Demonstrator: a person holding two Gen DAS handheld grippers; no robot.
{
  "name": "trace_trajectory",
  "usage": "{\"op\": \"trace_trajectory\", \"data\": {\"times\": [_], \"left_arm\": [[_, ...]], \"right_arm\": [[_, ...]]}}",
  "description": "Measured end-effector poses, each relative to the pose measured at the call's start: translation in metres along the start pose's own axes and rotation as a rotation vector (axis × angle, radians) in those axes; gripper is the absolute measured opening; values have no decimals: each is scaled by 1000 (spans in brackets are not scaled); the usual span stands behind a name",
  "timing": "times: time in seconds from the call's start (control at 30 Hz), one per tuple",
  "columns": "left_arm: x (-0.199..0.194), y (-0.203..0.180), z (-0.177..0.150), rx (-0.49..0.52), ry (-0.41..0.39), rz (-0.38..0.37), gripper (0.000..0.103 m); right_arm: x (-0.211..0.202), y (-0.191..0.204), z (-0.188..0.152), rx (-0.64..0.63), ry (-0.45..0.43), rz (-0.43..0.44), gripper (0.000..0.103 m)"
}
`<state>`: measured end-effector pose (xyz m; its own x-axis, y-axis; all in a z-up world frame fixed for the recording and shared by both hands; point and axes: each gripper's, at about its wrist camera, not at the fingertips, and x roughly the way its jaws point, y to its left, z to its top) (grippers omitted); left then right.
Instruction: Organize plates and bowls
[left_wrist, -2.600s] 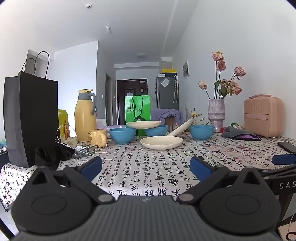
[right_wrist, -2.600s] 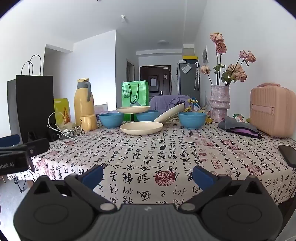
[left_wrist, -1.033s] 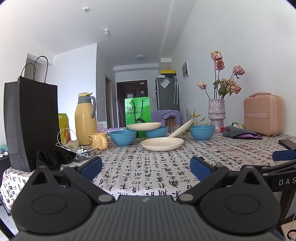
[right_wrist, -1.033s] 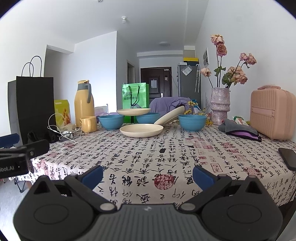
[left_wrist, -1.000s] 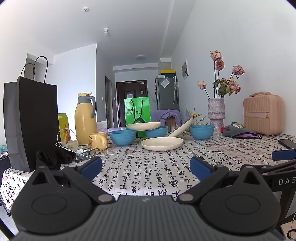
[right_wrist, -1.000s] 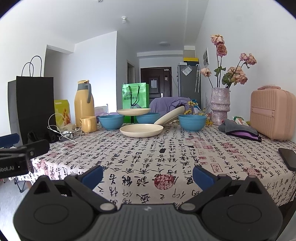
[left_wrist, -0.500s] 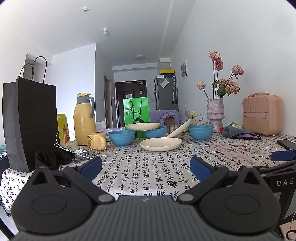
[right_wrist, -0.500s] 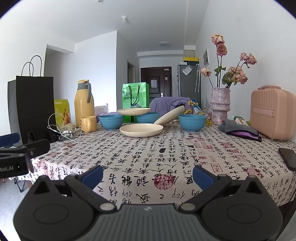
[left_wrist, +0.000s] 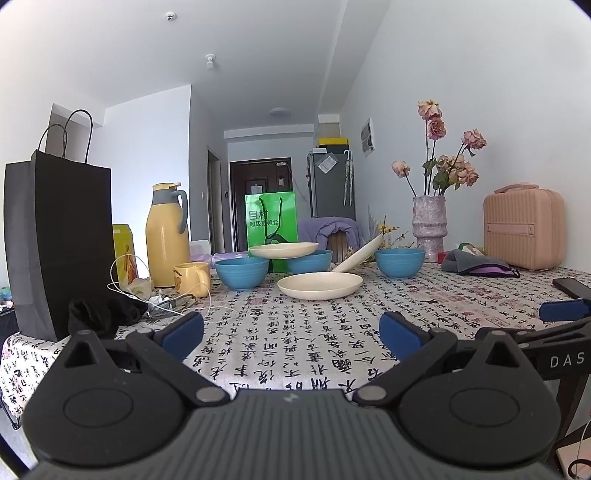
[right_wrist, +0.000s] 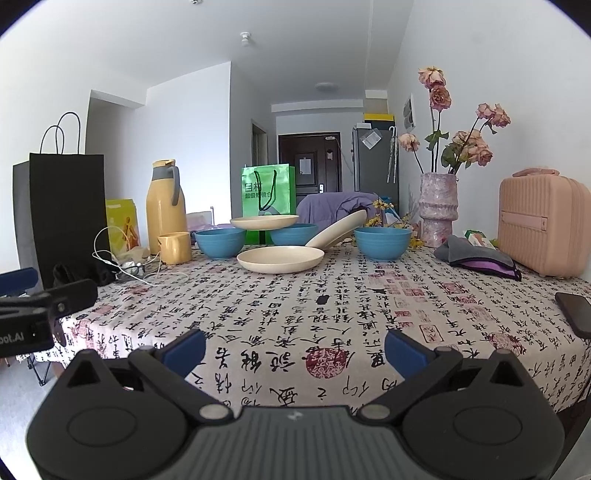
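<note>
Three blue bowls stand in a row at the far middle of the table: the left bowl (left_wrist: 242, 272) (right_wrist: 219, 242), the middle bowl (left_wrist: 310, 261) (right_wrist: 293, 233), the right bowl (left_wrist: 400, 262) (right_wrist: 382, 242). One cream plate (left_wrist: 283, 250) (right_wrist: 264, 222) rests on the middle bowl. A second cream plate (left_wrist: 320, 285) (right_wrist: 280, 259) lies flat in front. A third plate (left_wrist: 357, 253) (right_wrist: 337, 228) leans tilted between the middle and right bowls. My left gripper (left_wrist: 291, 333) and right gripper (right_wrist: 295, 349) hover open and empty over the near table edge, far from the dishes.
On the left stand a black paper bag (left_wrist: 59, 247), a yellow thermos (left_wrist: 166, 236), a yellow mug (left_wrist: 192, 278) and tangled white cables (left_wrist: 155, 299). A vase of dried roses (left_wrist: 430, 232), a pink case (left_wrist: 524, 225), a grey pouch (left_wrist: 476, 263) and a phone (right_wrist: 576, 314) occupy the right side.
Both grippers have shifted only slightly; the right view has risen a little, showing more of the tablecloth. The dishes have not moved and both grippers stay open.
</note>
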<state>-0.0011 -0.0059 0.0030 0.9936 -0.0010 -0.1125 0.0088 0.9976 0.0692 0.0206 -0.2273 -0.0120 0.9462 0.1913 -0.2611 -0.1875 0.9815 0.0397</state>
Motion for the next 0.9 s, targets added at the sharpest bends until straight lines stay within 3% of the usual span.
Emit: {"op": "trace_trajectory", "data": {"times": [0.9], "left_arm": [[5, 3, -2, -5, 16, 19, 103]], "right_arm": [[6, -2, 2, 15, 1, -9, 103]]}}
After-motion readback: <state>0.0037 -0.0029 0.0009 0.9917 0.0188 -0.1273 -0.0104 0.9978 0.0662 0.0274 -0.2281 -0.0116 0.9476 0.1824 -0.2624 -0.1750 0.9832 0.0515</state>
